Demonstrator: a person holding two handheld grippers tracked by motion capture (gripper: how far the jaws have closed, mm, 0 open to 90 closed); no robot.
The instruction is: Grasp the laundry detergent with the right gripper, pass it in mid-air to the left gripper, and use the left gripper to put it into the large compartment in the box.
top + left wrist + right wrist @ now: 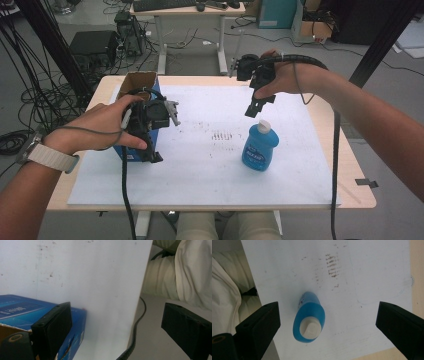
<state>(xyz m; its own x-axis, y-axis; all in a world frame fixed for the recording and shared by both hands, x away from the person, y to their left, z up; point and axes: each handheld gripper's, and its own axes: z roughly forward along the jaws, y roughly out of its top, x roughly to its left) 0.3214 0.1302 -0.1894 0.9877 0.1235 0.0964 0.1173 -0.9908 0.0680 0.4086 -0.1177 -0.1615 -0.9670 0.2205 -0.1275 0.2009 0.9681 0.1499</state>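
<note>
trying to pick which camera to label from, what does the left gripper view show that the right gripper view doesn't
Left gripper view: an open blue cardboard box beside that hand-held gripper's left jaw, a black ribbed cable trailing past the sheet's edge, and nothing between the wide-apart jaws of the left hand-held gripper.

Right gripper view: a blue plastic bottle with a white cap standing upright, seen from above, under the open right hand-held gripper, plus dark smudge marks on the sheet.

Both share: the white paper sheet on the table and the person's cream trousers.
</note>
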